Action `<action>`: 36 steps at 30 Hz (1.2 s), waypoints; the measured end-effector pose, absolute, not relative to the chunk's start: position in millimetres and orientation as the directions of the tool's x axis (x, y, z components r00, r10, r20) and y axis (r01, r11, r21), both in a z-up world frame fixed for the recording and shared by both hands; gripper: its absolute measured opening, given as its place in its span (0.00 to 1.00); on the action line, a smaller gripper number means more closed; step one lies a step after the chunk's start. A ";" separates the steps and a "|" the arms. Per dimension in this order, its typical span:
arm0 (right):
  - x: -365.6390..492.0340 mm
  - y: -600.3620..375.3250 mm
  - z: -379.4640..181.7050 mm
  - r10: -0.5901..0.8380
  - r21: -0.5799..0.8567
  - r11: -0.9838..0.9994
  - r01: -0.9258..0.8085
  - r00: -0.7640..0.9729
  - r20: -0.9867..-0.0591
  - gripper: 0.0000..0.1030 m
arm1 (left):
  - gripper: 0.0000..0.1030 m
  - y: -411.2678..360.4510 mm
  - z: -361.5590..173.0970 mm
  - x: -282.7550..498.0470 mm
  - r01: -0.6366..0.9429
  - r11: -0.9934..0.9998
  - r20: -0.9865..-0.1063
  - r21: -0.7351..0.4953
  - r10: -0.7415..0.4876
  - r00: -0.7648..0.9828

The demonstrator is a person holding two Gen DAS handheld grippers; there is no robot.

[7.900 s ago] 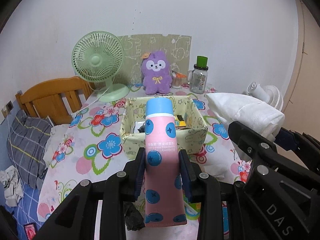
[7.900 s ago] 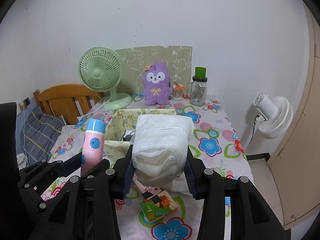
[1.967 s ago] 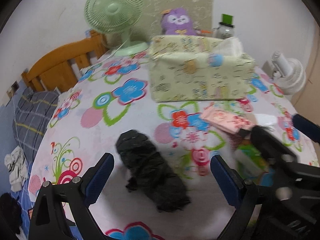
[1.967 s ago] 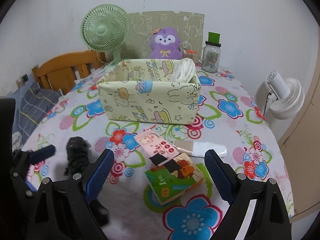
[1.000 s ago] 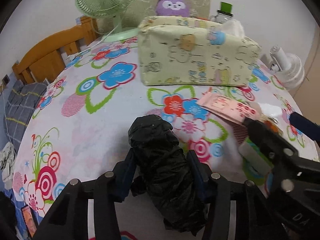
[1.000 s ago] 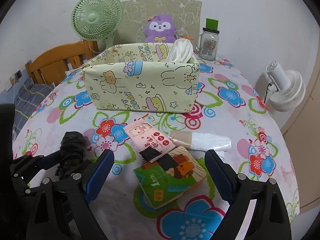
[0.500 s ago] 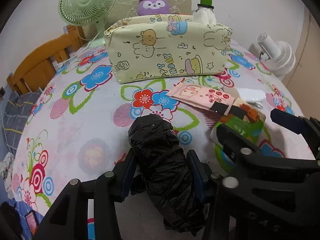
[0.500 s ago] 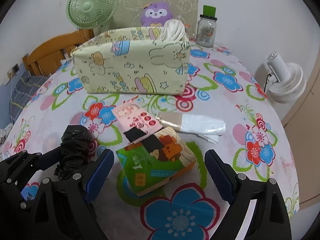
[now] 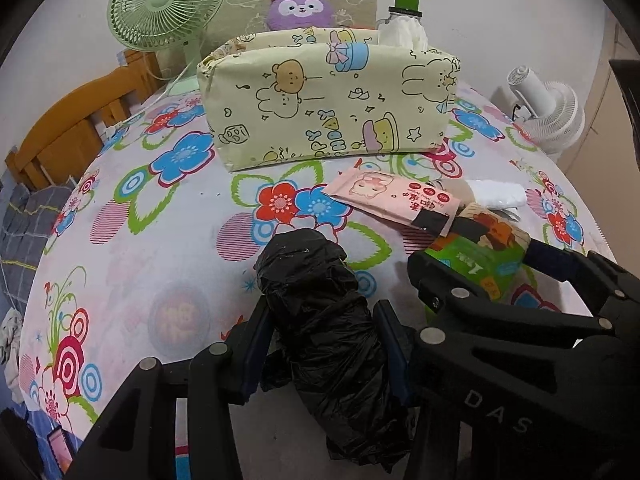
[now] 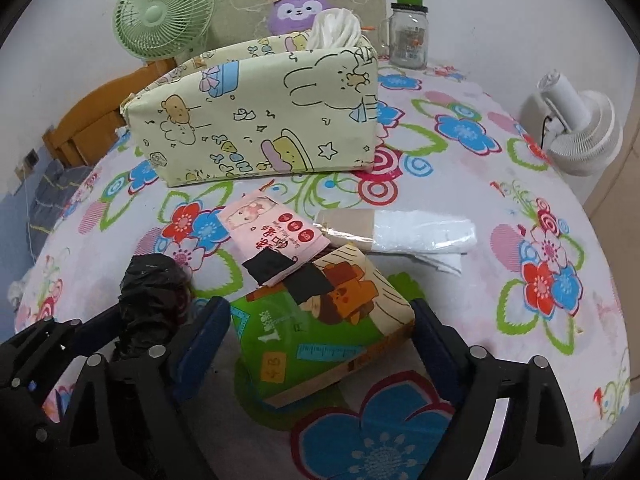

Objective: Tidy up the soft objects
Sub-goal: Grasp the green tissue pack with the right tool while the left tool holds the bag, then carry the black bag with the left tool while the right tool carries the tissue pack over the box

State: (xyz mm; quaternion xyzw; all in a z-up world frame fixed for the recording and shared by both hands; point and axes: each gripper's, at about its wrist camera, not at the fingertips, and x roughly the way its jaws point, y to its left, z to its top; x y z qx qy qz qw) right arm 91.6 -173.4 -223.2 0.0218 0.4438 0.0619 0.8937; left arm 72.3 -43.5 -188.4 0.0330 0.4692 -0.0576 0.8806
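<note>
While the left gripper (image 9: 320,344) is squeezing the black bag roll (image 9: 324,320) on the flowery table (image 9: 168,248), the right gripper (image 10: 320,332) has just been closing around the green tissue pack (image 10: 320,340), probably not pinching yet. Both are going into the yellow box (image 10: 256,120) behind.

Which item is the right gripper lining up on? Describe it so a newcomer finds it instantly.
Start at the yellow cartoon-print fabric bin on the floral tablecloth. In front of it lies a small pile; the green tissue pack sits nearest the camera, between the open right gripper. A pink wipes packet overlaps its top edge.
</note>
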 end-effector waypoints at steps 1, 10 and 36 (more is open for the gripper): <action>91.8 -173.2 -222.7 0.130 0.095 0.991 -0.089 0.598 -0.791 0.87 | 0.50 -43.2 -187.8 72.4 0.133 0.991 -0.830 0.002 -0.073 0.553; 83.5 -175.2 -201.1 0.108 0.084 0.994 -0.067 0.637 -0.764 0.84 | 0.50 -44.2 -169.5 68.0 0.148 0.989 -0.806 -0.024 -0.107 0.582; 61.1 -180.9 -103.0 0.093 0.059 0.996 -0.072 0.747 -0.658 0.84 | 0.50 -53.0 -76.9 54.1 0.166 0.986 -0.711 0.014 -0.107 0.695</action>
